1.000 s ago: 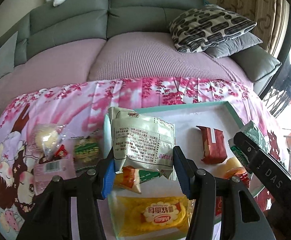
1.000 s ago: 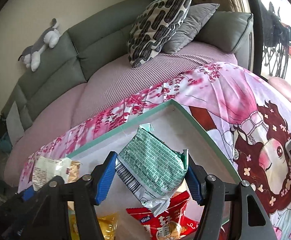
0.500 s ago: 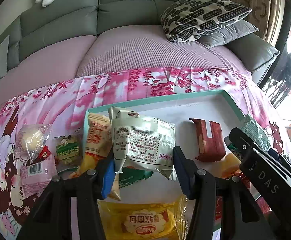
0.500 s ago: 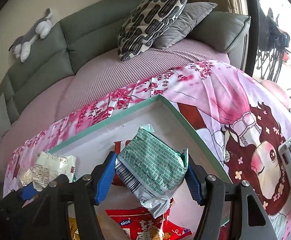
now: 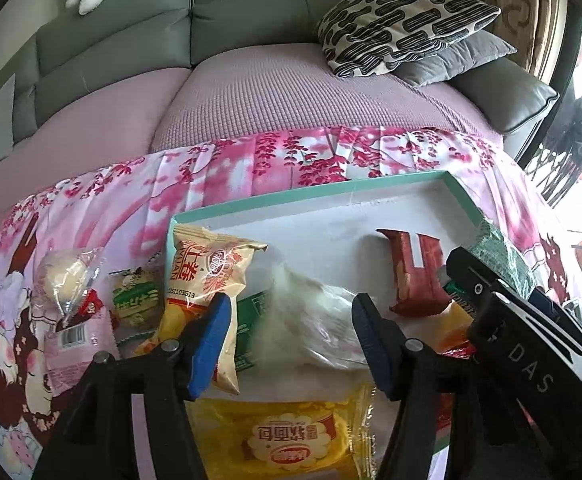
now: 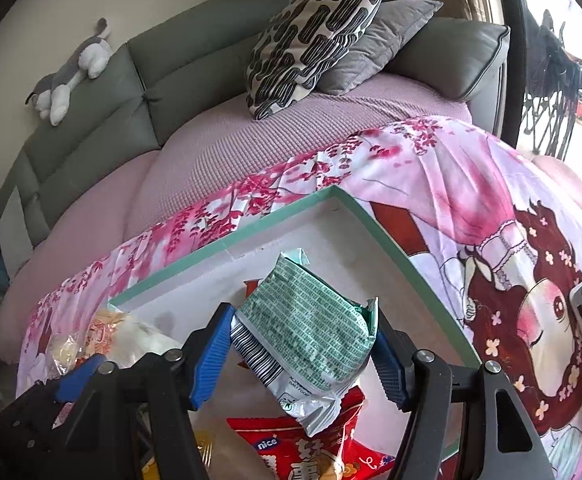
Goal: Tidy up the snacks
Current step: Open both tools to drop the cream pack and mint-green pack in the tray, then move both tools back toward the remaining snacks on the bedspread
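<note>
My left gripper point(image 5: 291, 312) hangs over the teal-rimmed white tray point(image 5: 311, 194), its jaws opening. A white snack packet point(image 5: 315, 320) shows as a blur between the blue pads, loose from them and dropping onto the tray. My right gripper point(image 6: 301, 320) is shut on a green-and-white packet point(image 6: 311, 336), held tilted above the tray's point(image 6: 219, 244) right half. In the tray lie an orange-and-white packet point(image 5: 207, 276), a yellow bread packet point(image 5: 287, 440), a red-brown bar point(image 5: 415, 276) and a red packet point(image 6: 311, 452).
Left of the tray, on the pink flowered cloth point(image 5: 251, 168), lie a bun in clear wrap point(image 5: 67, 276), a small green packet point(image 5: 135, 300) and a pink packet point(image 5: 71, 344). A grey sofa point(image 5: 251, 20) with two cushions stands behind.
The left jaws have spread and the white packet has slipped out of them, falling blurred toward the tray. The right gripper keeps its hold on the green packet.
</note>
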Tool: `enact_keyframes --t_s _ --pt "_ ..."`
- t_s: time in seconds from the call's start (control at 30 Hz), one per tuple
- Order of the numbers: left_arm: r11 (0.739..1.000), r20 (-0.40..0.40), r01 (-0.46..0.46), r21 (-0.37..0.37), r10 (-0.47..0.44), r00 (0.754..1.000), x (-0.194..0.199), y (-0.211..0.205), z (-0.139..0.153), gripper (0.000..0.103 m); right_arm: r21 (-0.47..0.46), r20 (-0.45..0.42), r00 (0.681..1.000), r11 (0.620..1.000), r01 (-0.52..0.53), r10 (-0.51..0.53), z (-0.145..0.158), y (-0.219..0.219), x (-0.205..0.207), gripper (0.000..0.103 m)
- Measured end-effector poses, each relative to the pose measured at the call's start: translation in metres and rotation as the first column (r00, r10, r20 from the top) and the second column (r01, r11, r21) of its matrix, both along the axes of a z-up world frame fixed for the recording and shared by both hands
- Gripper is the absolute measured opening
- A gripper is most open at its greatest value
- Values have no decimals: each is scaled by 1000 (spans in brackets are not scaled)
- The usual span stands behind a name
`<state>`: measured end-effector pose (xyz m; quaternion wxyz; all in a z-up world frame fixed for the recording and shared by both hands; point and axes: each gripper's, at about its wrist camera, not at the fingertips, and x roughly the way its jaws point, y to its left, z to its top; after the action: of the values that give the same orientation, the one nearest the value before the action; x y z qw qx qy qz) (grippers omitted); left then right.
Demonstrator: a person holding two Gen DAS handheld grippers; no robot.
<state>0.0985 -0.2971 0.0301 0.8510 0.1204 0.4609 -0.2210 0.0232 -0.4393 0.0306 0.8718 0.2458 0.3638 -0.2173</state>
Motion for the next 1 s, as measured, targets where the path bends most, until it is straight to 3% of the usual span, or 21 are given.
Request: enact_keyframes --t_s 0.1,0.17,0.27,0.53,0.7,0.8,1.0 --pt "1000 -5 -11 11 11 1000 1 3 1 65 -9 -4 1000 1000 -4 4 1 2 1 69" --pt "999 1 -22 24 22 1000 2 5 2 73 -11 -1 1000 1000 -8 8 3 2 1 70" --pt "999 5 -30 22 30 1000 3 9 5 74 -16 -6 1000 1000 -11 11 4 3 1 72" --pt "998 21 -53 32 52 998 4 17 12 74 -17 -23 1000 1000 -6 6 7 3 2 86" --pt "998 53 -62 30 61 997 4 22 20 86 -23 -18 1000 1000 -5 4 11 4 2 94" --pt "997 66 -75 26 73 995 6 27 23 87 -21 -5 1000 1000 2 -2 13 3 0 101" --pt "994 87 -104 11 103 991 10 38 31 87 -31 4 1000 1000 -5 5 18 6 0 103"
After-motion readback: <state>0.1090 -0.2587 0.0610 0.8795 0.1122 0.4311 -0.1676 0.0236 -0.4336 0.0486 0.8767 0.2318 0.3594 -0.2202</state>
